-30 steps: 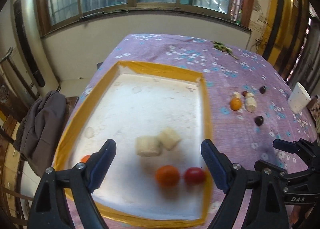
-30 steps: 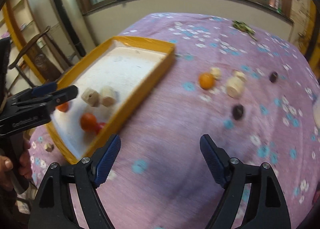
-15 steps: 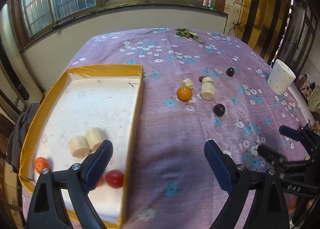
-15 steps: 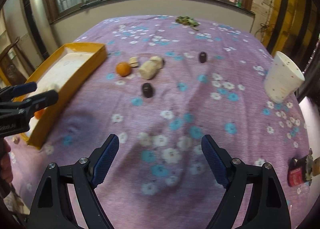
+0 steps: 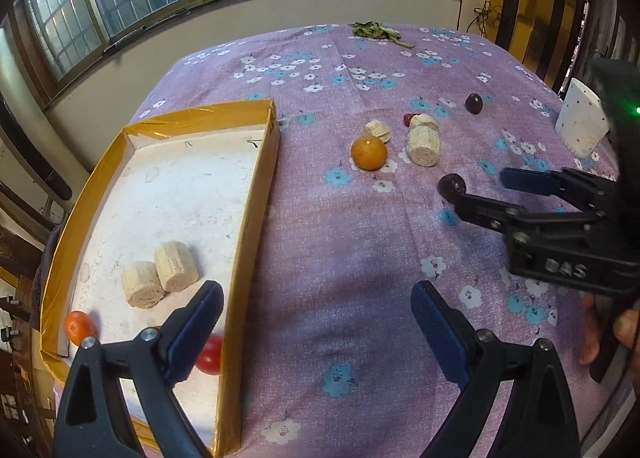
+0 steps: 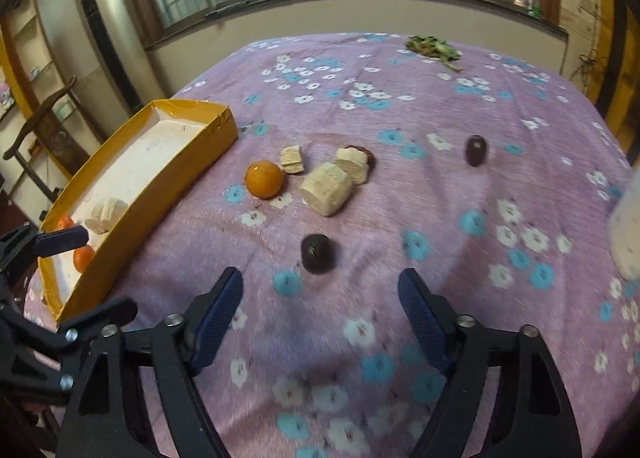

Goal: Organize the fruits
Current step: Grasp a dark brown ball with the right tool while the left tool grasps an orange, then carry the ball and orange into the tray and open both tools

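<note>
A yellow-rimmed tray (image 5: 256, 193) (image 6: 192, 153) on the purple flowered cloth holds two pale banana chunks (image 5: 160, 276), a small orange (image 5: 80, 326) and a red fruit (image 5: 210, 354). On the cloth lie an orange (image 5: 369, 152) (image 6: 264, 179), banana pieces (image 5: 423, 145) (image 6: 327, 187) and two dark plums (image 6: 317, 253) (image 6: 475, 149). My left gripper (image 5: 316, 326) is open and empty over the tray's right rim. My right gripper (image 6: 320, 314) is open and empty, just short of the near plum; it also shows in the left wrist view (image 5: 480, 189).
A white paper cup (image 5: 580, 125) stands at the table's right side. A bunch of green leaves (image 6: 432, 47) lies at the far edge. A wall with windows is behind the table; a chair (image 6: 36, 137) stands left of it.
My left gripper has swung right, from over the tray to its right rim. My right gripper has moved in toward the near plum, which now lies just ahead of its fingers.
</note>
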